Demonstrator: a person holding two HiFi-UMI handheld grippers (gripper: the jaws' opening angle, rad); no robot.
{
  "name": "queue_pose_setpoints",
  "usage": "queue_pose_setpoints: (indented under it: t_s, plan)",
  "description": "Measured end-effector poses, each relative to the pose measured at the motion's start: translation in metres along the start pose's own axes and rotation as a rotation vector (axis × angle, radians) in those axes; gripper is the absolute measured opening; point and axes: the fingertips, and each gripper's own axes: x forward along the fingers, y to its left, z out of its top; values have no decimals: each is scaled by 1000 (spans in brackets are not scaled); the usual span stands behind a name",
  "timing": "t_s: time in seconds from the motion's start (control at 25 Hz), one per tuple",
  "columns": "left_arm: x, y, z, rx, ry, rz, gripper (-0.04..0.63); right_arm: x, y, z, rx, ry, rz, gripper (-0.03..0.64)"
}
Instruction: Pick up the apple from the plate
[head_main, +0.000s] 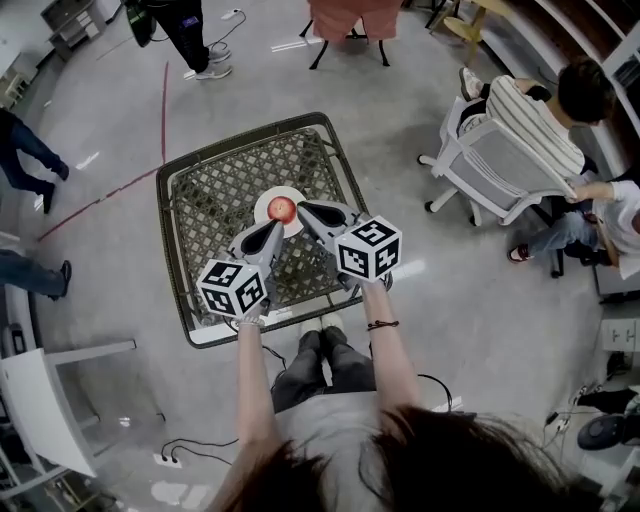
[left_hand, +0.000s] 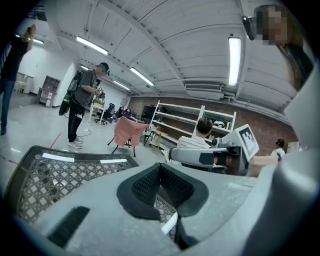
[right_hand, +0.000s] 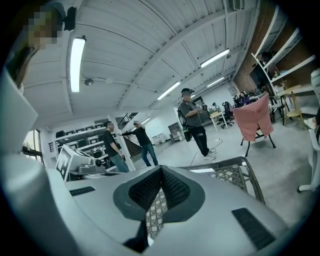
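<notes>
Apple (head_main: 283, 209): red, on white plate (head_main: 263, 213), centre of lattice table (head_main: 200, 190), mid-frame in head view; hidden in both gripper views. Left gripper (head_main: 274, 228), right gripper (head_main: 301, 207): fingers closed together, empty, tips overlapping the plate's near edge.

Grey left tool (head_main: 277, 225), grey right tool (head_main: 304, 209), black-and-white marker cubes (head_main: 368, 248), dark bracelet (head_main: 382, 324)
</notes>
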Motion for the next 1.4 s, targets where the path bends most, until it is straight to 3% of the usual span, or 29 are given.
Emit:
queue_pose_setpoints:
  t_s: [0.56,1.4]
  plan:
    - [30,37,-38,-21,92,13,11,32,-37,-38,17,93,3,9]
    - [54,77,-93,-52,150,53,11,59,-83,-84,42,166,27,9]
